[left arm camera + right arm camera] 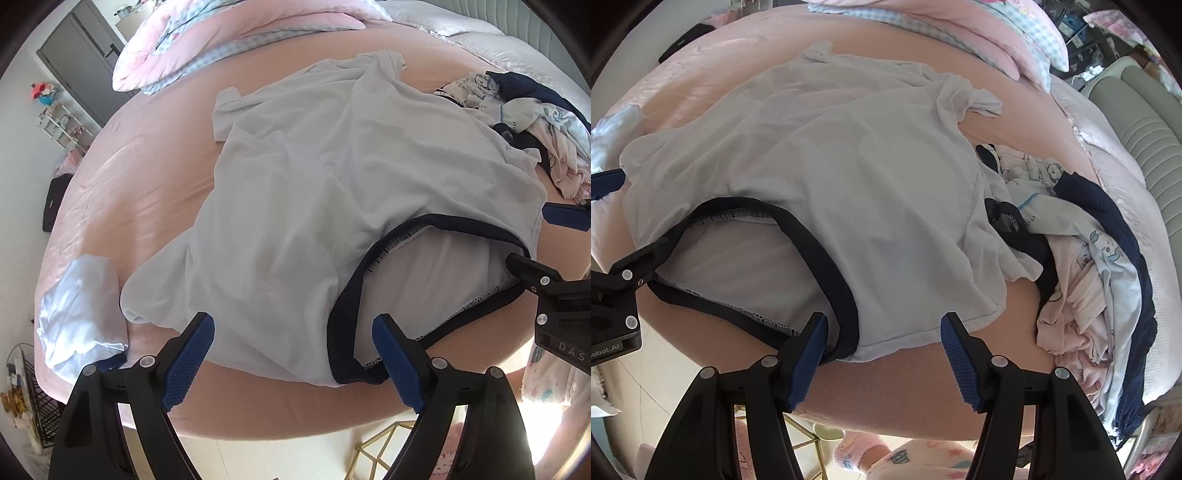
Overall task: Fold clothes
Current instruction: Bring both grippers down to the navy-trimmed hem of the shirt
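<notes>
A pale blue T-shirt [314,184] [831,166] with a navy collar [347,295] [831,258] lies spread on the pink bed [147,184], neck end toward me. My left gripper [293,339] is open above the shirt's near shoulder, left of the collar. On the other side of the collar my right gripper [884,332] is open over the opposite shoulder, one pad [812,350] against the collar band. Each gripper shows in the other's view, the right gripper [546,243] and the left gripper [624,221], both open. Neither holds cloth.
A heap of unfolded clothes [535,122] [1089,258] lies right of the shirt. A folded pale blue garment [81,310] sits at the bed's left edge. A pink quilt [221,37] is bunched at the far side. The bed's near edge drops to the floor with a gold wire frame [384,443].
</notes>
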